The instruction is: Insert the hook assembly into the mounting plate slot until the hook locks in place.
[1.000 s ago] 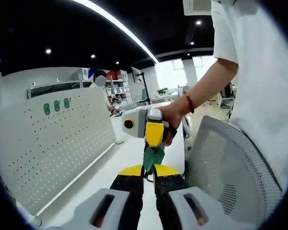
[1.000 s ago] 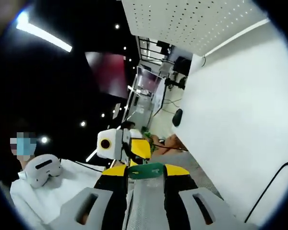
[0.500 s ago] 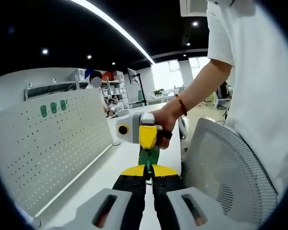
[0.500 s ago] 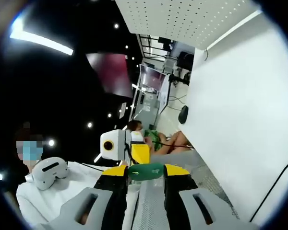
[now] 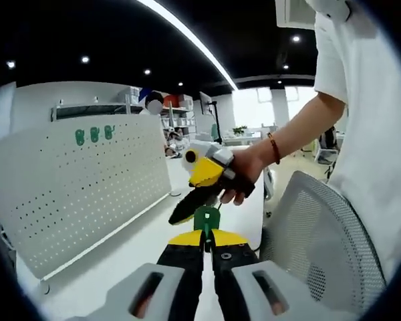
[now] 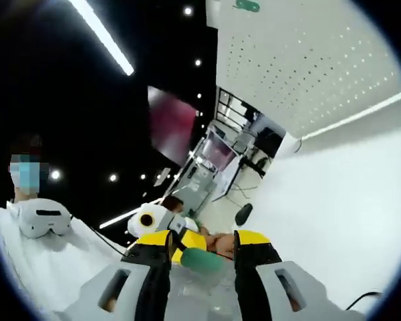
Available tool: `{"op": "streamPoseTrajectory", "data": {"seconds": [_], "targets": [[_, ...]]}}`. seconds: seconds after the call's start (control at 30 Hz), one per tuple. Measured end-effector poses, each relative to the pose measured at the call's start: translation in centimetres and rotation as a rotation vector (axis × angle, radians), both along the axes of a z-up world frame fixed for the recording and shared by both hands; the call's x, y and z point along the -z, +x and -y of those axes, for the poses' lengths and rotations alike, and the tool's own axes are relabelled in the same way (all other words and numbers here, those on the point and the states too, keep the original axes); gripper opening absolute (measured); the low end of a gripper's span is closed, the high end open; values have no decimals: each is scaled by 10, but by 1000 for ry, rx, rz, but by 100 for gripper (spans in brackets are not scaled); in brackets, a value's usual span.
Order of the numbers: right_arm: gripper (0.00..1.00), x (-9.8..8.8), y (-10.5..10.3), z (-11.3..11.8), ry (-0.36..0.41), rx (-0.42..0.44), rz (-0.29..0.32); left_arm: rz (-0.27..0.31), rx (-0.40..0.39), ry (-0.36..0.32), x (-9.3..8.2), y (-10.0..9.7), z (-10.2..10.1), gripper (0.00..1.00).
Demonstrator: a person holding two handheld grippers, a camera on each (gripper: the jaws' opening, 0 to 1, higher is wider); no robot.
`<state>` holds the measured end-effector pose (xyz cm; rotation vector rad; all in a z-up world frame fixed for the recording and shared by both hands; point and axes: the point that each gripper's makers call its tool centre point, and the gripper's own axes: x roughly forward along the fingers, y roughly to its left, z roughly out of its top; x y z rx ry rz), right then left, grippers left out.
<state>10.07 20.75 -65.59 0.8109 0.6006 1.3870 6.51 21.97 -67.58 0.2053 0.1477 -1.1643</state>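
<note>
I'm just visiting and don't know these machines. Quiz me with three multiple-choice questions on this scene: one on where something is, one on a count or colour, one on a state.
1. Where do the green hooks hang?
A. near the top of the white pegboard
B. on the mesh chair
C. on the table

2. How many green hooks hang there?
A. one
B. three
C. six

3. What is the left gripper doing?
A. standing open and empty
B. shut on a green hook piece
C. gripping a cable

Answers:
1 A, they sit in a row high on the board.
2 B, three show side by side.
3 B, the green piece stands up from between its closed yellow-tipped jaws.
</note>
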Motion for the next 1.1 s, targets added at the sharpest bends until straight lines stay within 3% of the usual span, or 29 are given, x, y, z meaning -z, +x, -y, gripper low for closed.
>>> {"op": "streamPoseTrajectory", "data": {"seconds": [0.07,0.33,0.43,0.5,0.57,0.7,0.83,1.1], "targets": [[38,-6,4,1,2,40,85,-6,-14,-6,0,1,-1,4],[39,-17,25,8,-39,247,248,-33,-45,-78,-13,0,1,4],[38,-17,22,11,-54,258,239,-43,-68,-99,-18,1,0,4],[34,-17,24,15,-88,301,303,-57,-92,-117,-20,4,-1,3],[35,-16,20,17,-102,302,285,-58,-114,-125,-21,7,-3,3],[35,-20,17,25,-111,365,344,-65,-129,-120,-21,12,-1,3],[39,-22,21,35,-141,439,382,-63,-138,-99,-21,20,4,3],[47,-18,19,44,-235,503,436,-63,-188,-71,-22,40,10,3]]}}
